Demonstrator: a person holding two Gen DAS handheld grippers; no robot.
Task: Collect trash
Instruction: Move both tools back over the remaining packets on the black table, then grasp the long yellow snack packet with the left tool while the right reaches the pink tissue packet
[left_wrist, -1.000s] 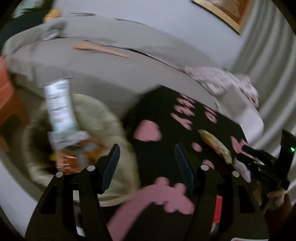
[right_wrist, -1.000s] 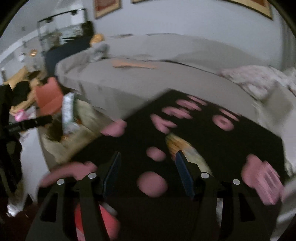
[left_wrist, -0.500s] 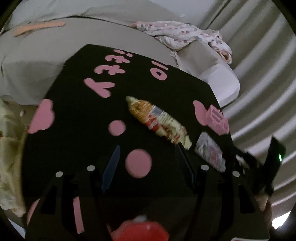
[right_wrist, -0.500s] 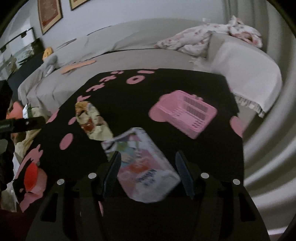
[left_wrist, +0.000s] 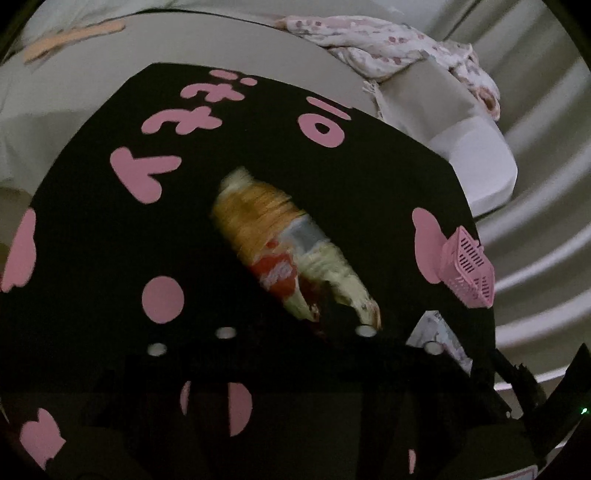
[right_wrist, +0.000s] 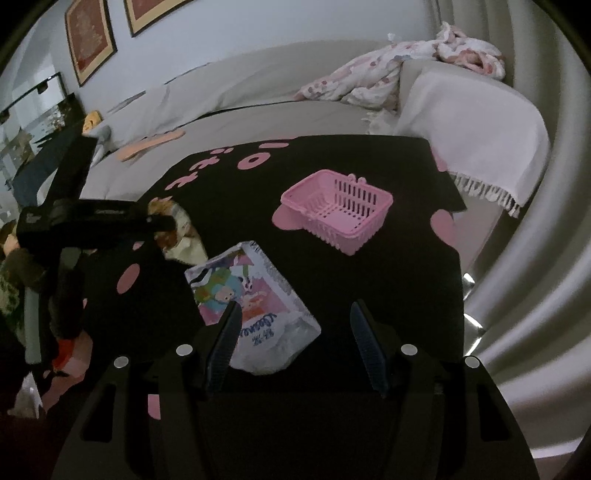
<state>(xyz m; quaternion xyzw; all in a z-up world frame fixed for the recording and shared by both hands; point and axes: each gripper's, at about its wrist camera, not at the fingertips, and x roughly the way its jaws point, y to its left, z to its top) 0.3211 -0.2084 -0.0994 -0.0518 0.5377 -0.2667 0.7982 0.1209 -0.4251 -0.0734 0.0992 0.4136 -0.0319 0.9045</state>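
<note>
An orange, red and white snack wrapper lies on a black table with pink shapes. My left gripper is low over the wrapper's near end; its fingers are too dark to tell apart. It also shows at the left of the right wrist view, touching the wrapper. A white and pink cartoon packet lies in front of my open right gripper, with its left finger over the packet's near part.
A small pink plastic basket stands on the table's right side, also in the left wrist view. A grey sofa with a flowered blanket is behind. Grey curtains hang at the right.
Both grippers swung from the bag at the left to the table. The left one has dropped down close onto the snack wrapper. The right one has closed in on the cartoon packet.
</note>
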